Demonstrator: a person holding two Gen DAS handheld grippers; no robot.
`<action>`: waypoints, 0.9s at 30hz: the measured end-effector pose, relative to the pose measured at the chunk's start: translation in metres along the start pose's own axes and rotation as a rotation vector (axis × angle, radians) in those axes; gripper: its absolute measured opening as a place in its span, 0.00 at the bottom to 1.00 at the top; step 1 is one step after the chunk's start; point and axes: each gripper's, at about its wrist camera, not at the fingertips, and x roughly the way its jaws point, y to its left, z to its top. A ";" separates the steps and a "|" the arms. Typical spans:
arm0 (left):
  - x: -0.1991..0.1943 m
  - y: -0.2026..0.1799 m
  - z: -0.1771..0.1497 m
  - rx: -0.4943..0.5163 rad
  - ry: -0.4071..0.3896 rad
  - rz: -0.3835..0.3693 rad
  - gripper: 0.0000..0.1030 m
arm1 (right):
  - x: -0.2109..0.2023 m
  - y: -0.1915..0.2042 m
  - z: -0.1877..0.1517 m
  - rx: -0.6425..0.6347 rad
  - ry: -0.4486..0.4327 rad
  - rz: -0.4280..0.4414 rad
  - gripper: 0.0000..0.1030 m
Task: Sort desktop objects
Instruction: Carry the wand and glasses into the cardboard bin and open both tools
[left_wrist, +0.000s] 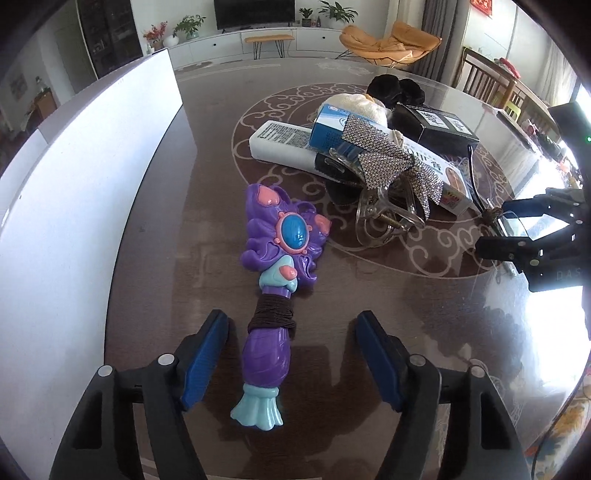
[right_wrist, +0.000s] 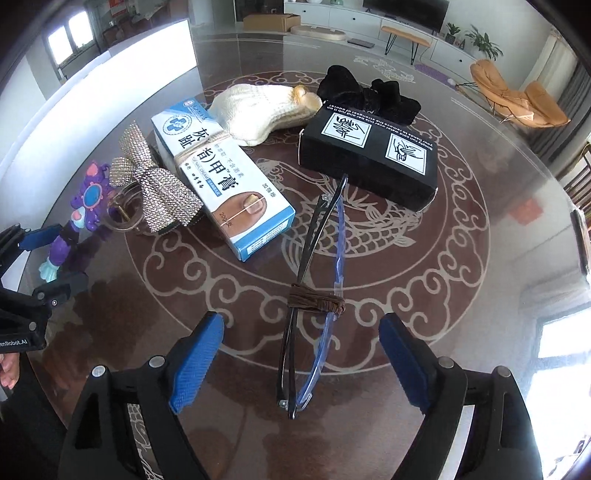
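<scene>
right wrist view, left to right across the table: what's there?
Purple plastic toy wand → silver rhinestone bow clip → blue-and-white ointment box → folded glasses tied with brown cord → black printed box.

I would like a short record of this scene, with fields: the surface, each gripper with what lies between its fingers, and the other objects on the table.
surface: dark glass-topped table with a pale dragon pattern
left gripper: open, fingers either side of the purple toy wand, not touching it
right gripper: open, around the folded glasses bound with brown cord
pile: blue-white cream box, rhinestone bow clip, cream knitted pouch, black box, black velvet bow
left edge: white panel
</scene>
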 end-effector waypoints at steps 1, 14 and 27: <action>-0.001 -0.001 0.004 -0.001 0.000 0.002 0.36 | 0.004 -0.001 0.004 0.006 0.015 0.021 0.77; -0.058 0.004 -0.016 -0.084 -0.167 -0.161 0.19 | -0.052 -0.044 -0.032 0.092 -0.007 0.160 0.28; -0.175 0.160 -0.022 -0.313 -0.323 -0.034 0.19 | -0.157 0.104 0.091 -0.074 -0.266 0.370 0.28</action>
